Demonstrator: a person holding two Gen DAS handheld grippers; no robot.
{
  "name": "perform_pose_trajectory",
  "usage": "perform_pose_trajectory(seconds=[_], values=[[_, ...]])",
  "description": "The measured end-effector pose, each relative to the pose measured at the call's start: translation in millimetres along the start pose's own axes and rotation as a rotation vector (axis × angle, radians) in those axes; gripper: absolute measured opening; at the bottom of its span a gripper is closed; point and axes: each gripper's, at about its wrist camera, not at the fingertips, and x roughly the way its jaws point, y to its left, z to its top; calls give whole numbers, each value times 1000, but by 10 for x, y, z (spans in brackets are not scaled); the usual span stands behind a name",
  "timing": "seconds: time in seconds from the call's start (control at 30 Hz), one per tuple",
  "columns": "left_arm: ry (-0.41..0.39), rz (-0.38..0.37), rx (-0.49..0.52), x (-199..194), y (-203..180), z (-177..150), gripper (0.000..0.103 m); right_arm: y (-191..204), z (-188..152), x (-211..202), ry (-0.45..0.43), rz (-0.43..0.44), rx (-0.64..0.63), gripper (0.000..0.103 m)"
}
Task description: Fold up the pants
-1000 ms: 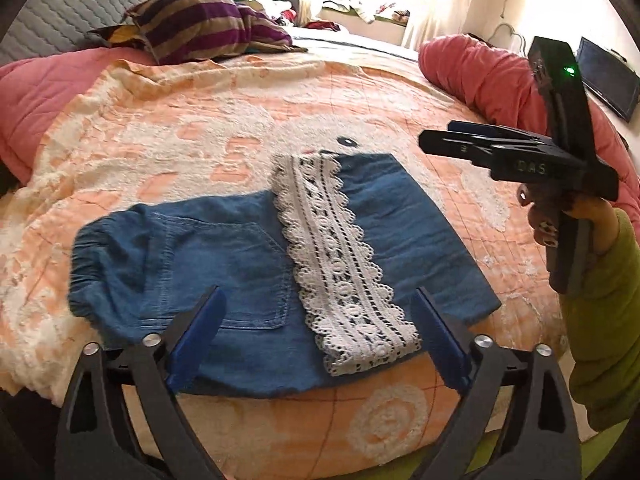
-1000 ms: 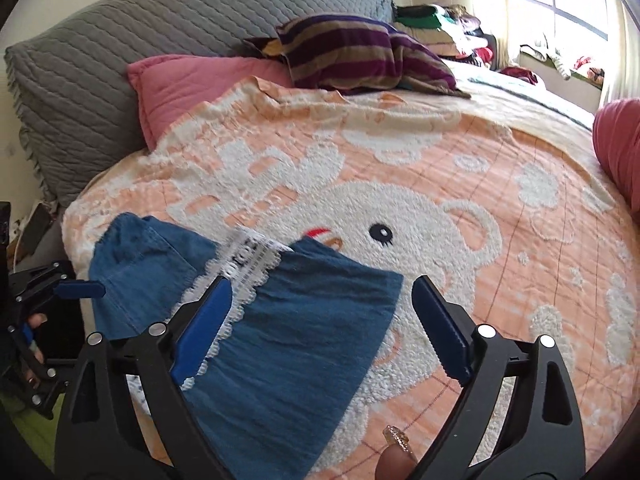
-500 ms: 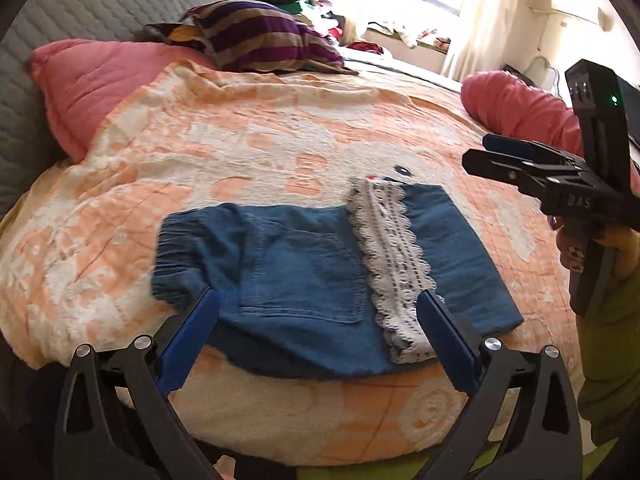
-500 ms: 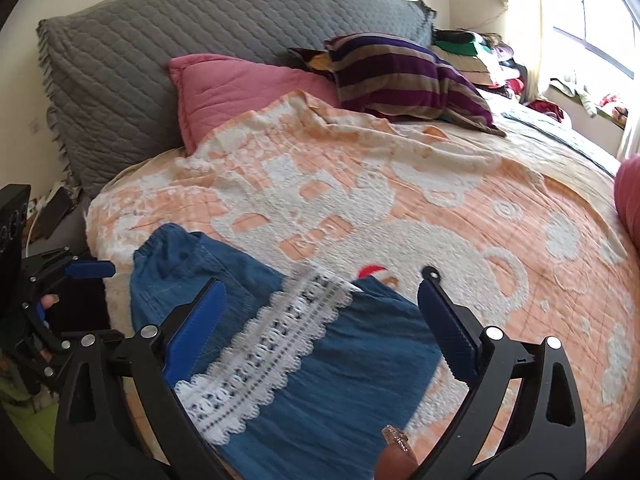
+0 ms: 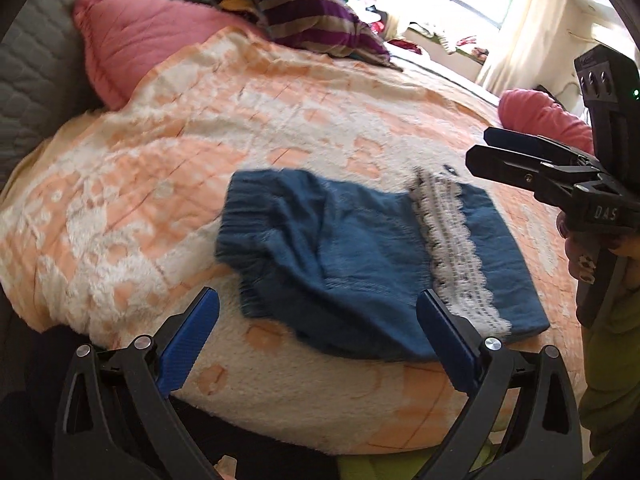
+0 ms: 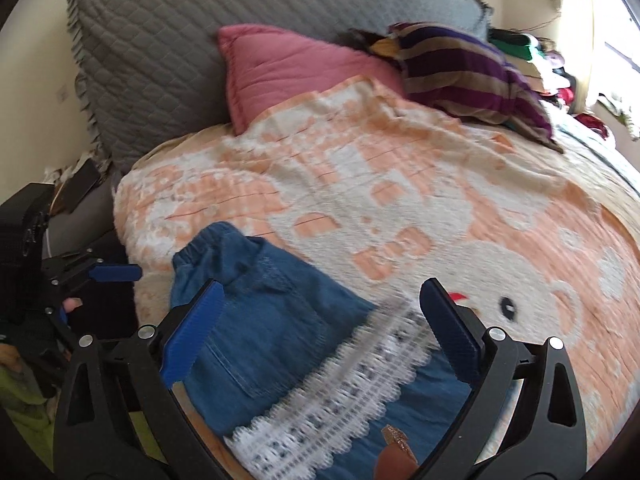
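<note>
Both of my claws hang apart from the denim pants (image 5: 360, 256), which lie folded on the peach-and-white bed blanket (image 5: 200, 152) near its front edge. My left claw (image 5: 316, 344) stands wide open with nothing between its blue pads (image 5: 188, 340), just in front of the pants' near edge. My right claw (image 6: 320, 332) is also spread wide, empty, above the pants, and seen from my left side it floats (image 5: 516, 160) to the right of them, clear of the cloth. A white lace band (image 5: 456, 248) crosses the pants toward their right end; the elastic waistband (image 6: 192, 256) lies at their left end. Behind the pants, far up the blanket, sit a pink pillow (image 6: 288, 64) and a purple striped cushion (image 6: 468, 72), with a grey quilted headboard cover (image 6: 168, 64) behind those.
</note>
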Motion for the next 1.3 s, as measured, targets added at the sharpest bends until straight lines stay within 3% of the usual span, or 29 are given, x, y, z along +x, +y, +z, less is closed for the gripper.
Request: perform_pose_trajectory(seconds=[0.2, 0.37, 0.4, 0.47, 0.5, 0.77, 0.9, 0.97, 1.03, 1.07, 1.13, 1.23, 1.3], values=[[35, -29, -106, 165, 276, -68, 98, 236, 91, 483, 93, 60, -46, 93], [63, -130, -184, 318, 411, -136, 97, 350, 165, 803, 158, 92, -76, 93], [64, -147, -195, 337, 424, -143, 94, 381, 191, 872, 171, 98, -88, 93], [67, -177, -199, 377, 422, -148, 69, 414, 230, 956, 186, 108, -100, 93], [72, -187, -204, 393, 424, -148, 65, 442, 263, 1022, 199, 117, -109, 93], [80, -211, -213, 438, 462, -167, 63, 646, 427, 1420, 282, 213, -172, 93], [82, -221, -215, 453, 472, -170, 63, 697, 420, 1646, 353, 302, -182, 91], [83, -226, -215, 446, 489, -178, 64, 695, 376, 1761, 395, 332, -178, 85], [86, -232, -215, 449, 494, -182, 65, 708, 333, 1803, 413, 358, -188, 67], [86, -238, -219, 450, 500, -182, 66, 733, 311, 1788, 407, 366, -206, 62], [86, -253, -230, 458, 522, -181, 68, 779, 283, 1682, 371, 359, -251, 50], [84, -269, -238, 439, 535, -170, 73, 680, 296, 1526, 324, 370, -211, 35], [83, -269, -237, 404, 522, -162, 78, 556, 303, 1365, 275, 390, -171, 30]])
